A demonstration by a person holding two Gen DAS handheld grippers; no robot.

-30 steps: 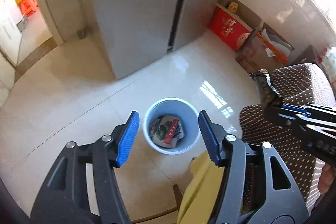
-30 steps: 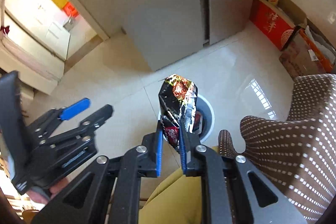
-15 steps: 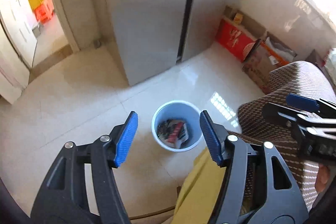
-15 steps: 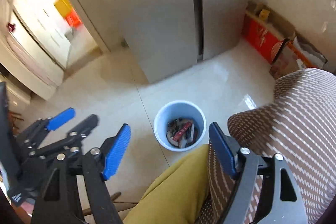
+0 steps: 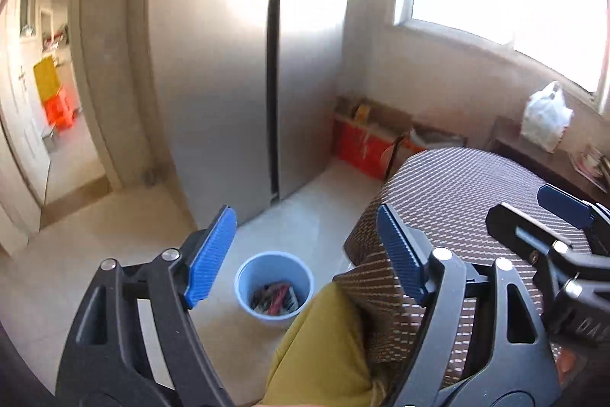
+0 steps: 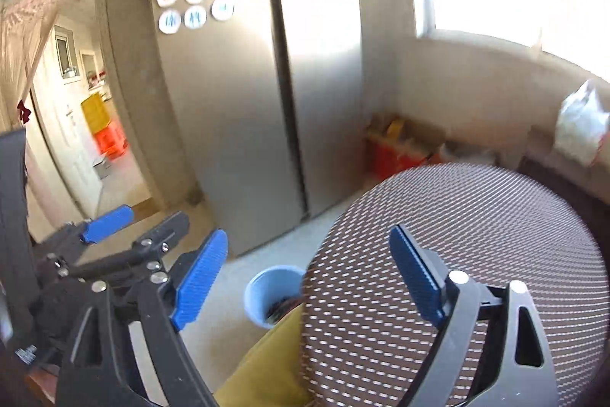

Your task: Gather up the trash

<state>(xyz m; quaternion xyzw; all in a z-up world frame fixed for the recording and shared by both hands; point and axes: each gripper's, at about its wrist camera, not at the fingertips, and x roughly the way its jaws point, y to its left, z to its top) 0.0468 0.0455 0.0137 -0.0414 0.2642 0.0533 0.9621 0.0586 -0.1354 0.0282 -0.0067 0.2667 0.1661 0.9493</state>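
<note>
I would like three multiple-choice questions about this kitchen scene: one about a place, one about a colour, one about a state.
1. Where does the bin stand?
A. on the floor beside the dotted tablecloth
B. on the windowsill
C. inside the fridge

2. What colour is the bin?
A. red
B. light blue
C. black

3. What is between the pads of the right tool?
A. a snack wrapper
B. a bottle
C. nothing

Answers:
1 A, it sits on the pale tiles by the cloth's edge.
2 B, its rim and wall are light blue.
3 C, the jaws are opening with nothing between them.
</note>
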